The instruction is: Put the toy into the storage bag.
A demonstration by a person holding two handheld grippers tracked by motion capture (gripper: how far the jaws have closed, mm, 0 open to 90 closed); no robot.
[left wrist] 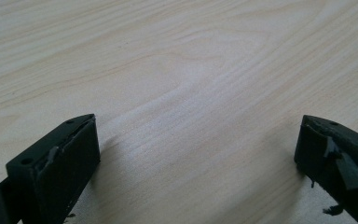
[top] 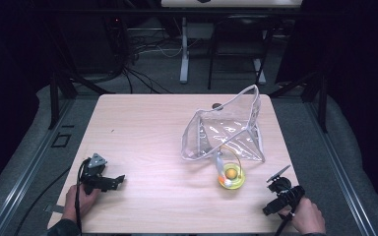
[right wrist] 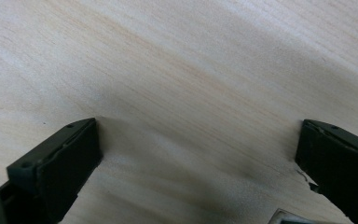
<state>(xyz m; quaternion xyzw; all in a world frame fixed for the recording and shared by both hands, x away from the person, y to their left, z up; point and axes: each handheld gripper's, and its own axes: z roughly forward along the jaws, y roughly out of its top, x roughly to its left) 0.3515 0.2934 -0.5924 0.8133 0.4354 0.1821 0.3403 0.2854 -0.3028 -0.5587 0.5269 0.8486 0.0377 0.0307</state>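
Note:
A clear plastic pouch (top: 225, 131) with a grey zip edge stands open on the right half of the wooden table (top: 142, 128). Just in front of it lies a small yellow-green dish (top: 231, 177) holding an orange ball and a pale-handled utensil. My left gripper (top: 115, 181) rests near the table's front left, held by a hand; in the left gripper view it (left wrist: 196, 156) is open over bare wood. My right gripper (top: 274, 189) sits at the front right corner, right of the dish; the right gripper view shows it (right wrist: 198, 154) open, nothing between its fingers.
Beyond the table's far edge stand metal desk legs (top: 184, 54) and a tangle of cables (top: 142, 49) on the floor. Dark curtains flank both sides. Bare wood stretches between the two grippers and across the table's left half.

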